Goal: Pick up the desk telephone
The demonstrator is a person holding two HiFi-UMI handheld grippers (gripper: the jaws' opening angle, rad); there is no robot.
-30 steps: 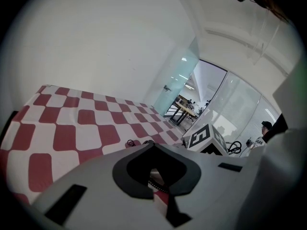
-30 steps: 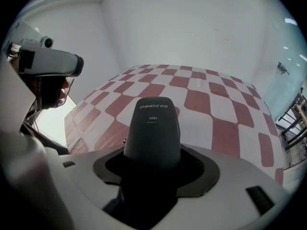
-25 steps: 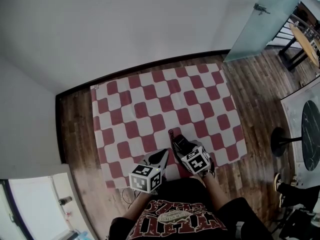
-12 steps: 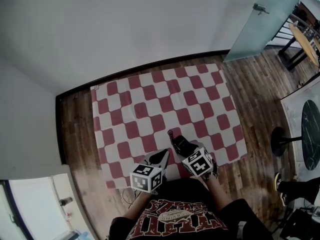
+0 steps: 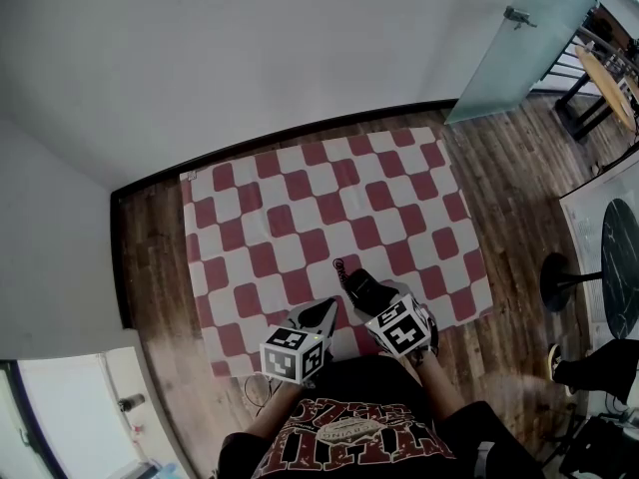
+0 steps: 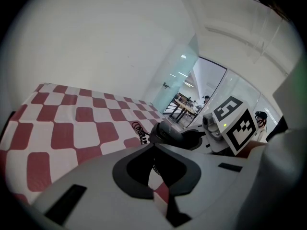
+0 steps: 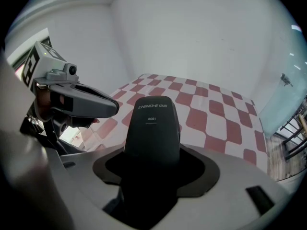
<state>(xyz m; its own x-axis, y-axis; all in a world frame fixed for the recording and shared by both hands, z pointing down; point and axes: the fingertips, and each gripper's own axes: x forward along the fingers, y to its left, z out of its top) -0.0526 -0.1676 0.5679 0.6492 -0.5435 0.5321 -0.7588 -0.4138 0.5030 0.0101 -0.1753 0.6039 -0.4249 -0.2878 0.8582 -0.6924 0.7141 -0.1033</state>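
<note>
The black telephone handset [image 5: 363,288] sits lengthwise between the jaws of my right gripper [image 5: 375,302], which is shut on it, over the near edge of the red-and-white checked cloth [image 5: 300,208]. Seen from the right gripper view, the handset [image 7: 152,123] sticks out past the jaws and shows white print. Its coiled cord [image 5: 340,267] trails onto the cloth and shows again as the cord [image 6: 140,133] in the left gripper view. To its left, my left gripper [image 5: 324,311] is shut with nothing in it, its jaws pointing at the handset [image 6: 168,131]. No telephone base is visible.
The cloth lies on a wooden floor [image 5: 150,267] next to a white wall. A frosted glass door [image 5: 529,38] stands at the back right. A dark round table [image 5: 621,267] and its stand [image 5: 559,283] are at the right. A thin cable [image 5: 255,387] lies by the cloth's near corner.
My right gripper, with the handset in it, has shifted slightly right and toward the person. The left gripper has stayed put.
</note>
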